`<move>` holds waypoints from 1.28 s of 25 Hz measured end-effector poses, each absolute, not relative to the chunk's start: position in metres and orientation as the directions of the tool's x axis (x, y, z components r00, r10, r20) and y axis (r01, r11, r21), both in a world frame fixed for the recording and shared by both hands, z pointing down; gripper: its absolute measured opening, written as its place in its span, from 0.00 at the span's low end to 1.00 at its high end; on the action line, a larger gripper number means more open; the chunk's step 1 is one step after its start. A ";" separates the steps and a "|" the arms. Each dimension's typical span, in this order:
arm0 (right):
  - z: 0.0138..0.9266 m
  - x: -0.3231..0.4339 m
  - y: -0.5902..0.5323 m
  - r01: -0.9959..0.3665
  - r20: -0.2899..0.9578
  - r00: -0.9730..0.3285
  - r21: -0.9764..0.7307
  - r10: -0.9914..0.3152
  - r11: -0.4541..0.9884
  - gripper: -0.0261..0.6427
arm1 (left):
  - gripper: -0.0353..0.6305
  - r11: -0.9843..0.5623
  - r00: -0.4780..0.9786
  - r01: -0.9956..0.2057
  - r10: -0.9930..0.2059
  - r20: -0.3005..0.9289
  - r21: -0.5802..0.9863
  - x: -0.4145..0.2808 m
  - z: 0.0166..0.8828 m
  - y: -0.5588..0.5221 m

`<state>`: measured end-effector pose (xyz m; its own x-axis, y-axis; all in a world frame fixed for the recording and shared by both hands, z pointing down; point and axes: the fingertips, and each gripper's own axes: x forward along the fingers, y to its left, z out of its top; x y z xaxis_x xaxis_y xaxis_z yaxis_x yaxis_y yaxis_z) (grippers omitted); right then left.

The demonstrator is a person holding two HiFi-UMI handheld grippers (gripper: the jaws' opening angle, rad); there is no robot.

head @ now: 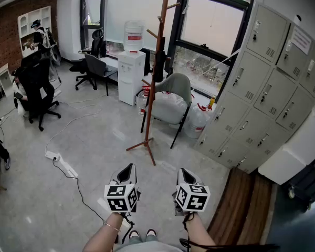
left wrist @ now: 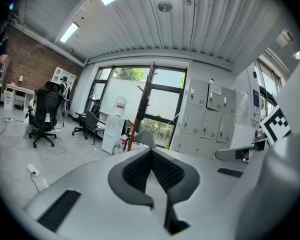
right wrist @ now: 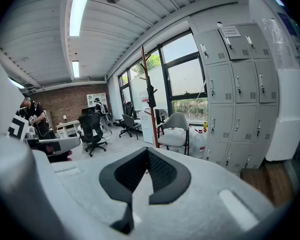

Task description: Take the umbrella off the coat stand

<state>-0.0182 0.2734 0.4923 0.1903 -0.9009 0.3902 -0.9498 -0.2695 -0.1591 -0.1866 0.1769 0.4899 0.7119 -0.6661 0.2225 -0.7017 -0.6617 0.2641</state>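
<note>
The wooden coat stand (head: 153,83) rises from the grey floor in the middle of the room, well ahead of me. A dark folded umbrella (head: 159,66) hangs from one of its pegs, about halfway up the pole. Low in the head view, my left gripper (head: 129,171) and right gripper (head: 184,174) are held side by side, both pointing toward the stand and far short of it. The left gripper view shows the stand (left wrist: 139,115) and umbrella (left wrist: 142,106) beyond jaws that are shut and empty. In the right gripper view the stand (right wrist: 149,109) and umbrella (right wrist: 151,95) appear past shut, empty jaws.
A grey chair (head: 175,86) stands right behind the stand, with white bags (head: 168,106) under it. A water dispenser (head: 131,73) is to the left, grey lockers (head: 262,91) to the right. A black office chair (head: 38,91) and a power strip with cable (head: 54,156) are on the left.
</note>
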 end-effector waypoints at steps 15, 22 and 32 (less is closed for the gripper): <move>0.488 -0.054 0.257 -0.945 0.367 0.186 -0.187 -0.911 -0.268 0.05 | 0.06 -0.682 0.728 -0.686 -0.643 0.240 0.254 -0.214 0.496 0.158; 0.505 -0.052 0.258 -0.934 0.415 0.203 -0.190 -0.887 -0.302 0.05 | 0.06 -0.682 0.725 -0.688 -0.629 0.281 0.249 -0.216 0.510 0.147; 0.508 -0.011 0.214 -0.934 0.409 0.201 -0.194 -0.890 -0.301 0.05 | 0.06 -0.670 0.709 -0.705 -0.646 0.283 0.235 -0.186 0.510 0.106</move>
